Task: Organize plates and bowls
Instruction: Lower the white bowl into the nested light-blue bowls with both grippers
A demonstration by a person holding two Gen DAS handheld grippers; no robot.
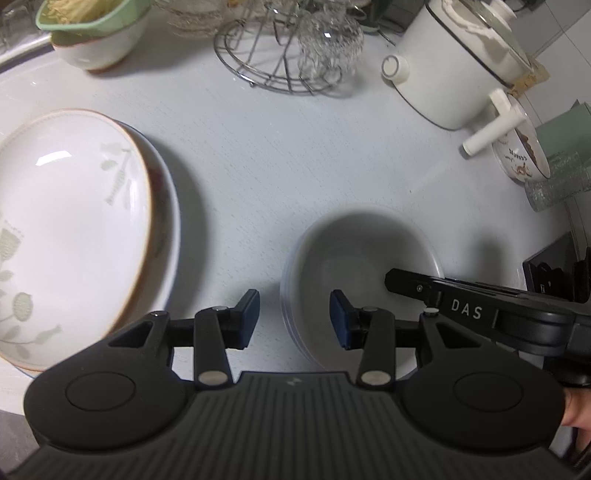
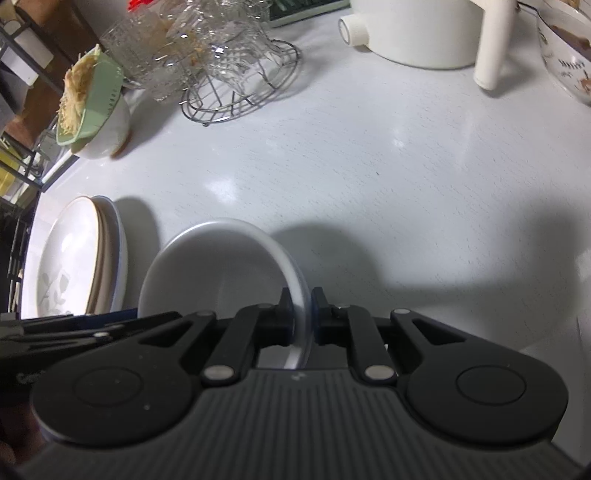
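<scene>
Right claw [image 2: 300,314] tight on seemingly stacked bowl [image 2: 221,273] rim

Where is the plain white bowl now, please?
The plain white bowl is low in both wrist views, on the white counter just right of the plate stack, its rim clamped by the right tongs.

White bowl [image 2: 207,273], leaf-print plate [image 1: 74,221] w/ brown rim, green colander [image 1: 88,18], black gripper [image 1: 293,319]

Both wrist views look steeply down, close, sharing the white bowl [image 1: 354,254].
</scene>
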